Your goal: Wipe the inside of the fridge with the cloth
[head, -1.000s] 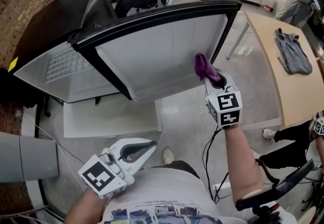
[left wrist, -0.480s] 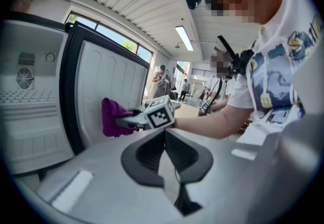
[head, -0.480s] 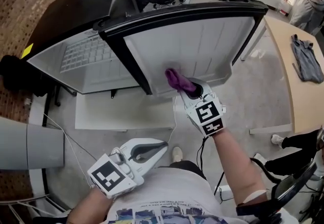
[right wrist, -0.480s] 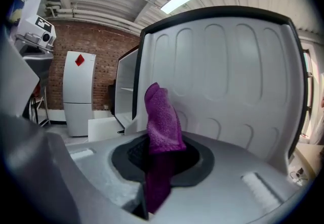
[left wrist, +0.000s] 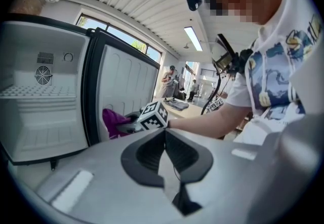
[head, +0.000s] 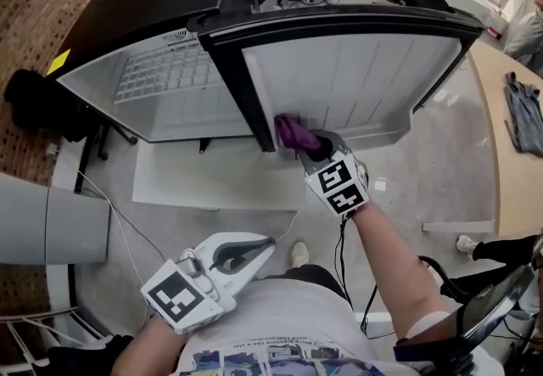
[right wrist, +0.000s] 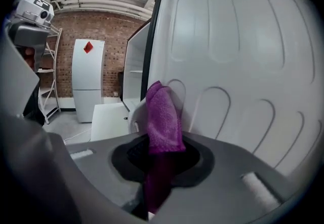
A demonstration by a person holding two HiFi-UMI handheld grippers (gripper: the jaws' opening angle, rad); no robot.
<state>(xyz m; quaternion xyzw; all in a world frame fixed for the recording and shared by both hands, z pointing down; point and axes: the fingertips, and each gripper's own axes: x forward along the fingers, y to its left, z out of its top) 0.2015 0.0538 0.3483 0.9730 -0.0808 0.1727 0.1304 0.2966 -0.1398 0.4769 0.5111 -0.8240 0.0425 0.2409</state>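
Right gripper [head: 312, 148] clamps purple cloth [head: 292, 132] by the open fridge door [head: 365, 77].

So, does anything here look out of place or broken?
One thing: a flat white panel lies on the floor right before the open fridge. It looks like a loose shelf, though I cannot tell. Nothing seems spilled or damaged. The right gripper holds the purple cloth.
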